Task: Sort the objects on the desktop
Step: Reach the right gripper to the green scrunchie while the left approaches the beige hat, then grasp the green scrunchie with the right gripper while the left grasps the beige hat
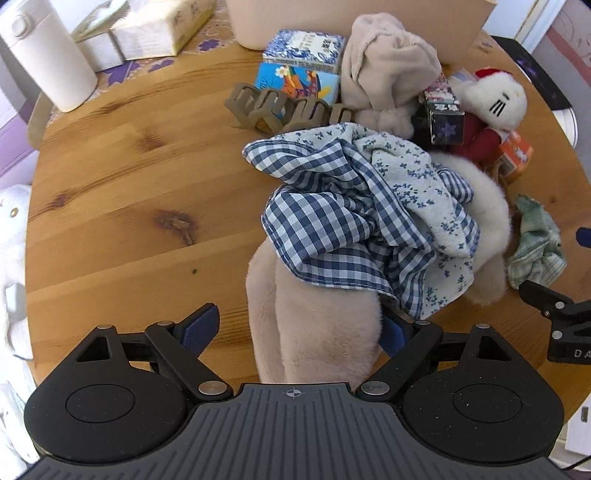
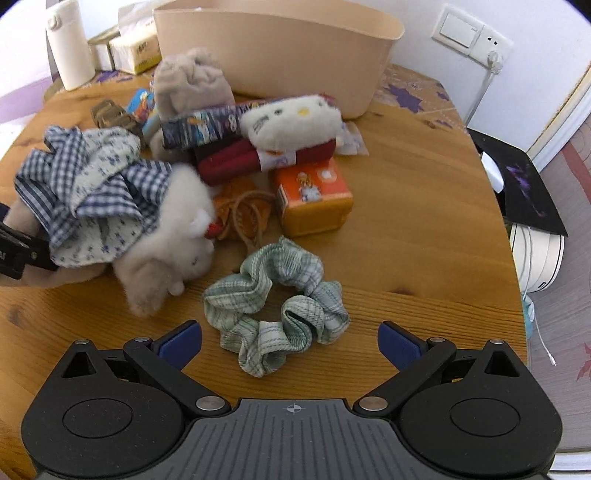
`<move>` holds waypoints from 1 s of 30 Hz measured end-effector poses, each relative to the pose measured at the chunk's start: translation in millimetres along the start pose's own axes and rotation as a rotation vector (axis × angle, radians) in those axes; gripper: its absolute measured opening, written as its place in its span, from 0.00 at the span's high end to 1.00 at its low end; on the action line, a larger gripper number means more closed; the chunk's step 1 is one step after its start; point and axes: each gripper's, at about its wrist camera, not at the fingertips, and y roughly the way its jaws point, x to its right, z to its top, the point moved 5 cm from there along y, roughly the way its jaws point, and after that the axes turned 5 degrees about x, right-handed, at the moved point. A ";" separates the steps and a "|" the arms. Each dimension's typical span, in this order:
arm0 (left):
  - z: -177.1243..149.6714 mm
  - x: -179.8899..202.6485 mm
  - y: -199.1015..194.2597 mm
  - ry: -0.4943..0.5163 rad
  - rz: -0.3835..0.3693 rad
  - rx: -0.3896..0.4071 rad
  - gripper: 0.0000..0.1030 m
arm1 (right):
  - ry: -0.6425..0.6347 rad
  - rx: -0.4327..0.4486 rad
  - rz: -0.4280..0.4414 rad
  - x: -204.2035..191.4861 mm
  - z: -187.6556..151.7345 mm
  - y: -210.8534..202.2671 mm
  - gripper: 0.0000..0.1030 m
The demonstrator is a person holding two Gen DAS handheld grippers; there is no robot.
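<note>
A beige plush toy (image 1: 314, 325) in a blue checked and floral dress (image 1: 354, 221) lies on the round wooden table (image 1: 122, 184). My left gripper (image 1: 301, 328) is open, its jaws on either side of the plush's lower body. It also shows in the right wrist view (image 2: 166, 236), with the left gripper (image 2: 18, 251) at its left end. A green checked scrunchie (image 2: 277, 314) lies just ahead of my right gripper (image 2: 290, 341), which is open and empty. A beige bin (image 2: 280, 48) stands at the back.
The pile holds a white cat plush with red legs (image 2: 291, 122), an orange box (image 2: 314, 195), a long dark box (image 2: 207, 125), a beige cloth (image 1: 384, 62), small printed boxes (image 1: 303, 48) and a khaki rack (image 1: 284, 107). A white cup (image 1: 44, 55) and tissue packs (image 1: 155, 29) stand far left.
</note>
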 end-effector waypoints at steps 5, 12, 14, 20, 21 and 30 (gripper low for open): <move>0.2 3.4 4.8 0.039 -0.051 0.011 0.31 | -0.029 -0.006 -0.001 -3.0 0.0 9.5 0.09; -0.1 15.0 -0.6 0.093 -0.112 0.037 0.58 | -0.007 -0.016 0.053 -4.5 1.9 11.6 0.41; 0.2 17.3 -2.1 0.101 -0.123 0.037 0.67 | -0.008 -0.013 0.092 -8.3 2.3 9.6 0.58; -2.8 17.4 -10.8 0.104 -0.108 0.034 0.83 | -0.046 -0.003 0.131 -16.2 0.6 5.2 0.82; -3.7 16.9 -12.5 0.105 -0.100 0.035 0.85 | -0.046 0.001 0.141 -14.7 0.7 5.5 0.83; -14.2 9.6 -30.8 0.080 -0.063 0.056 0.87 | -0.038 0.063 0.164 -7.2 -5.0 -14.2 0.85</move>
